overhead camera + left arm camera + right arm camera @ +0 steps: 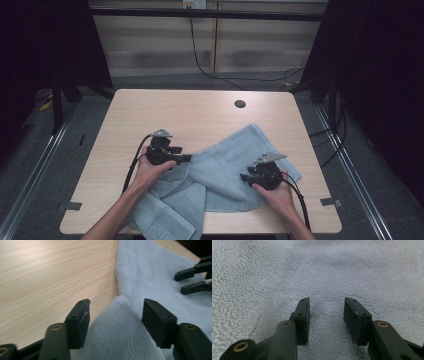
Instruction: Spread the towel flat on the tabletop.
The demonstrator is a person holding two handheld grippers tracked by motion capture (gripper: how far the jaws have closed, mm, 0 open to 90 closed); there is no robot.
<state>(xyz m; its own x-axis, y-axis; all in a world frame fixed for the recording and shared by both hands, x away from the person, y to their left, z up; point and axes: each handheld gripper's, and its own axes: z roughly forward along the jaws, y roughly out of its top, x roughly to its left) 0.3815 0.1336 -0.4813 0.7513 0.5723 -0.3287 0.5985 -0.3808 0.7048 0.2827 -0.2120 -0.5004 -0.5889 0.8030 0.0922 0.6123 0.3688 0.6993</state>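
A light blue towel (225, 165) lies rumpled over the near right part of the wooden table (175, 110), with one end reaching the front edge. My left gripper (184, 159) rests at the towel's left edge and points right. In the left gripper view it (116, 302) stands open, and a raised fold of towel (117, 335) lies between the jaws without being pinched. My right gripper (243, 177) sits on the towel's right part and points left. In the right gripper view it (327, 300) is open just over flat towel (324, 265). Its jaws also appear in the left gripper view (178, 285).
A round cable hole (240, 104) sits in the tabletop at the back right. Bare wood (50, 277) stretches left of and behind the towel. Dark curtains flank the table, and cables (210, 70) run across the floor behind it.
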